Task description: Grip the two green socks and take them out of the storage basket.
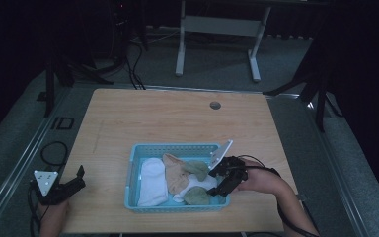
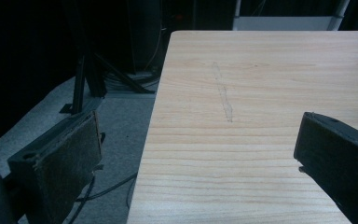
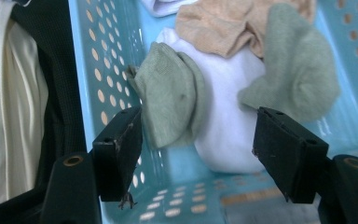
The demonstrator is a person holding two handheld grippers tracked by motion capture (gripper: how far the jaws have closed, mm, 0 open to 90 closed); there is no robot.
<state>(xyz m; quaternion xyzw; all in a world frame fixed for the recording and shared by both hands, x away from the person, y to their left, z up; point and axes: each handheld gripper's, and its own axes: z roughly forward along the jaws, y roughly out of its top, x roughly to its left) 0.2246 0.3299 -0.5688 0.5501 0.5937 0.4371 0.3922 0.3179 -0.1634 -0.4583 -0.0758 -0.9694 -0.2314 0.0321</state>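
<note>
Right gripper (image 3: 198,154) jaws stand partly open, nothing gripped; green sock (image 3: 170,95) lies just beyond, at 11 o'clock, atop white sock (image 3: 228,121) in blue basket (image 3: 98,70). Closure is best centred on the sock's bunched edge. Left gripper (image 2: 196,158), wide open, empty, is seen over bare table (image 2: 261,70) edge.

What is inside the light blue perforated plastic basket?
The light blue perforated plastic basket holds a white sock, a tan sock and two grey-green socks. Anything beneath them is hidden.
</note>
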